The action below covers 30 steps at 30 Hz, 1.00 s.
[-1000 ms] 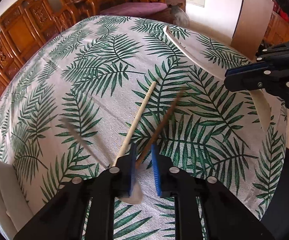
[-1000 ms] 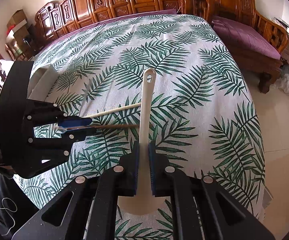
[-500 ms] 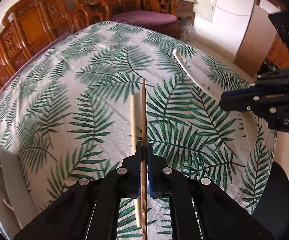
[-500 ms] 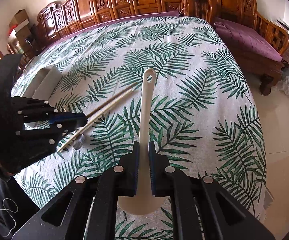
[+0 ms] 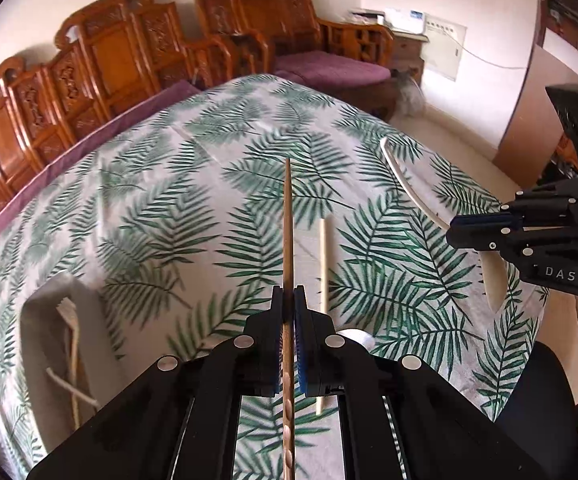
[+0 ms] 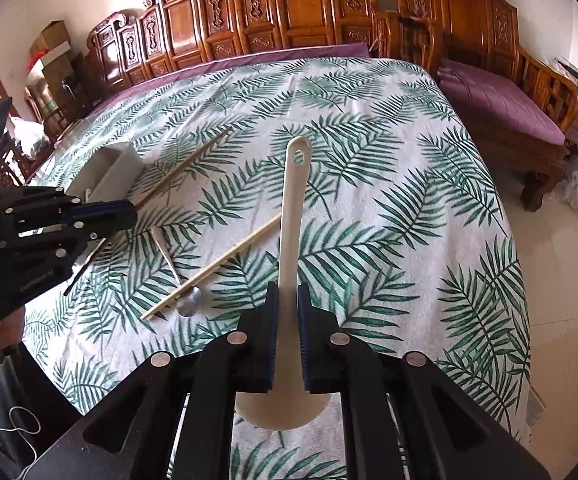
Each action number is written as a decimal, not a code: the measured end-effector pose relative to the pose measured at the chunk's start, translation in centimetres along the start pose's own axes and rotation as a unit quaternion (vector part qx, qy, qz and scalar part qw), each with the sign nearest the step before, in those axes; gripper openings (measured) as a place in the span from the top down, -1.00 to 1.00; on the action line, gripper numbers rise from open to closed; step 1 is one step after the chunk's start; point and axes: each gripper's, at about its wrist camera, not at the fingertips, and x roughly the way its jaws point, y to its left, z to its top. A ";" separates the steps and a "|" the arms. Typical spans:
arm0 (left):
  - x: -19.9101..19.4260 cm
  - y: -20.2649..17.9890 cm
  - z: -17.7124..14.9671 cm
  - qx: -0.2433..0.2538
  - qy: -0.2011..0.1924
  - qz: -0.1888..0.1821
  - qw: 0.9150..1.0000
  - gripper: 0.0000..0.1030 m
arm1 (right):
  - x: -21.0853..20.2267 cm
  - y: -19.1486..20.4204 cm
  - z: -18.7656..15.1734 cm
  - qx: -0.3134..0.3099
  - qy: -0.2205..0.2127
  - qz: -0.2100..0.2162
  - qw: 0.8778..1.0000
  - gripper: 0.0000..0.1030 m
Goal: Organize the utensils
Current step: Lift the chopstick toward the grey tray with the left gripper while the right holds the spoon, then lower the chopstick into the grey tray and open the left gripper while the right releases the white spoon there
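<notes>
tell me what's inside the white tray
In the left wrist view the white tray holds pale thin sticks, two crossing. Motion blur and its near wall hide the rest.

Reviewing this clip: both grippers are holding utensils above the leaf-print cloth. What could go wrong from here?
1. The left gripper pinches the dark chopstick partway along its length, so the thin stick could pivot or slip on the way to the white holder.
2. Its pale partner chopstick lies across the metal spoon; picking up either may drag the other.
3. The right gripper holds the white rice paddle near its wide scoop; the long handle could strike the left gripper nearby.
</notes>
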 end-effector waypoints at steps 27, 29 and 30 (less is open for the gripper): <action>-5.0 16.0 -4.6 -0.125 -0.017 0.094 0.988 0.91 | 2.2 11.8 4.8 -0.069 -0.005 0.032 0.997 0.79; -4.9 16.8 -5.0 -0.131 -0.017 0.095 0.987 0.91 | 2.4 12.6 5.2 -0.072 -0.004 0.033 0.997 0.78; -4.9 17.2 -5.1 -0.135 -0.017 0.094 0.986 0.91 | 2.6 13.1 5.4 -0.074 -0.003 0.034 0.997 0.79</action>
